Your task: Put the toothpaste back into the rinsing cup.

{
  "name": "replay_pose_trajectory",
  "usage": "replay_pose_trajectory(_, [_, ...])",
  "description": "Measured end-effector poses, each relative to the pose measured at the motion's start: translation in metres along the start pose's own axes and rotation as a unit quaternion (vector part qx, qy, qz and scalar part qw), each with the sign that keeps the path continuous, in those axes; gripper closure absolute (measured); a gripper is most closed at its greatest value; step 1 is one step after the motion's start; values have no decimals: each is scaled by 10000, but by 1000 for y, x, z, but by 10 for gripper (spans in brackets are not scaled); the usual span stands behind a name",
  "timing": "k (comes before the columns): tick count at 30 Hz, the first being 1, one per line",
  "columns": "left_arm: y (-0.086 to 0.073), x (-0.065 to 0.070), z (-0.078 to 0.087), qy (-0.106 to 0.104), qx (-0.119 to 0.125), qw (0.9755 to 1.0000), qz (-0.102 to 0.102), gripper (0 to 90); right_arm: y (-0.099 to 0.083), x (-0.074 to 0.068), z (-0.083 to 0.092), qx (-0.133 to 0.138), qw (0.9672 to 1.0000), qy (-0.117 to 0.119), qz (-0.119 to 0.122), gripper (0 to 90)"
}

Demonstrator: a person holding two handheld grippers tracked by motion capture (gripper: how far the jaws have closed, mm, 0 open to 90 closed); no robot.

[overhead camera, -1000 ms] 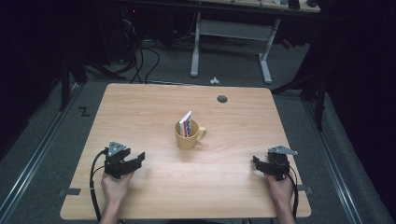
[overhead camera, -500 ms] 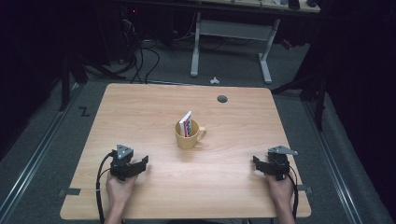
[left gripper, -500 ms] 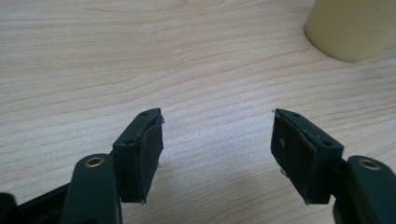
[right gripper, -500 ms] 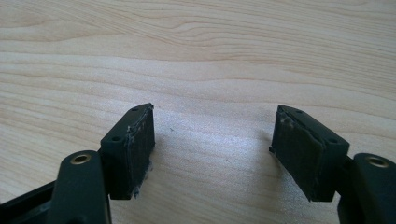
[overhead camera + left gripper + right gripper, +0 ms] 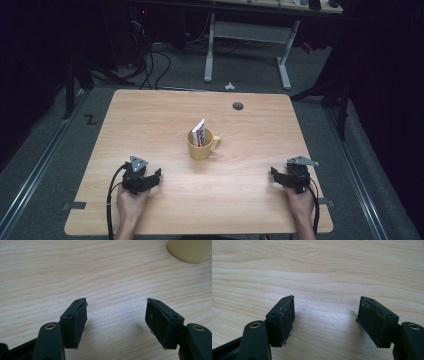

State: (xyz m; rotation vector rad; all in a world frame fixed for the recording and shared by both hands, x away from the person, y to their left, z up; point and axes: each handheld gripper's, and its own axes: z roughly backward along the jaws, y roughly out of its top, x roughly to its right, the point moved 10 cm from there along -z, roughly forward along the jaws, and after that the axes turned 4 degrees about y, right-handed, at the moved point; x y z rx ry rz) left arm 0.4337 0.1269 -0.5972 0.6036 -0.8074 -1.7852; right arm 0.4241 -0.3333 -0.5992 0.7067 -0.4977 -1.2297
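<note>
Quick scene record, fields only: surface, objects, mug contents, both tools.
surface: wooden table
mug: yellow mug, upright, mid-table, handle toward the right tool's side
contents: packet standing in mug, tilted, top above rim
left tool: open, empty, low over table, near-left of mug
right tool: open, empty, near the table's right edge
contact: neither tool touches mug

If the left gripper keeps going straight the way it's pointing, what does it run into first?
Probably nothing soon. The left gripper, jaws open, points over bare table. The yellow mug sits ahead but off to the right of that line, so it would likely pass beside it; depth is hard to judge.
</note>
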Motion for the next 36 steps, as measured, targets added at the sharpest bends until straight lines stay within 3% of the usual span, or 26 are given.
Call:
replay_pose_trajectory(13, [-1, 6, -5, 106, -79, 9998, -143, 342, 0, 0, 0, -1, 10000, 2, 1, 300])
replay_pose_trajectory(17, [-1, 5, -6, 57, -122, 9999, -8, 320, 0, 0, 0, -1, 10000, 2, 2, 300])
replay_pose_trajectory(30, [-2, 6, -6, 32, -150, 9999, -12, 286, 0, 0, 0, 7, 10000, 6, 23, 300])
replay_pose_trajectory(33, [-3, 10, -7, -27, -193, 9998, -92, 221, 0, 0, 0, 6, 10000, 9, 24, 300])
replay_pose_trajectory(36, [-3, 10, -7, -58, -197, 9998, -67, 217, 0, 0, 0, 5, 10000, 10, 24, 300])
